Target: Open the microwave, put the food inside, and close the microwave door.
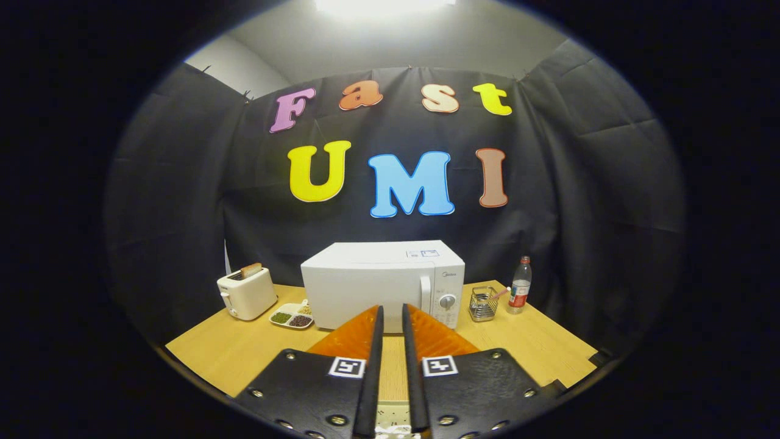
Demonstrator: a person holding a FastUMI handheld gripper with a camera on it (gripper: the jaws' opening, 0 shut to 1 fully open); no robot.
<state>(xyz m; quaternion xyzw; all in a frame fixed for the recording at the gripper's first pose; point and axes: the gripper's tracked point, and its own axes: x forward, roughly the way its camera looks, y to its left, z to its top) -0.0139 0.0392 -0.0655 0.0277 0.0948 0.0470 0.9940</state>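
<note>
Gripper [390, 317] nearest, fingers drawn close with a narrow slot between them, holding nothing, aimed at the microwave's front.

Microwave [382, 283] is the landmark: white box, door closed, standing mid-table just beyond the fingertips. Judged heavy and rigid, so it should stay put under a pull. Door handle [425, 294] is a vertical white bar at the door's right edge, next to the control panel with its dial [448, 301]; that bar is the place to hook or pinch. Smooth plastic, likely slippery, so a grip from the side looks safer than a fingertip drag.

Food: a divided tray [292, 316] lies on the table touching or just beside the microwave's lower left corner, holding small heaps of grains or beans. Looks light, shallow and easy to spill; take it by the rim and keep it level.

Left of the tray, a toaster [247, 292] with a slice sticking up. Right of the microwave, a wire basket [483, 303], then a bottle [520, 285].

Table [231, 353] is pale wood, flat. Black cloth wall behind, ceiling light above.
</note>
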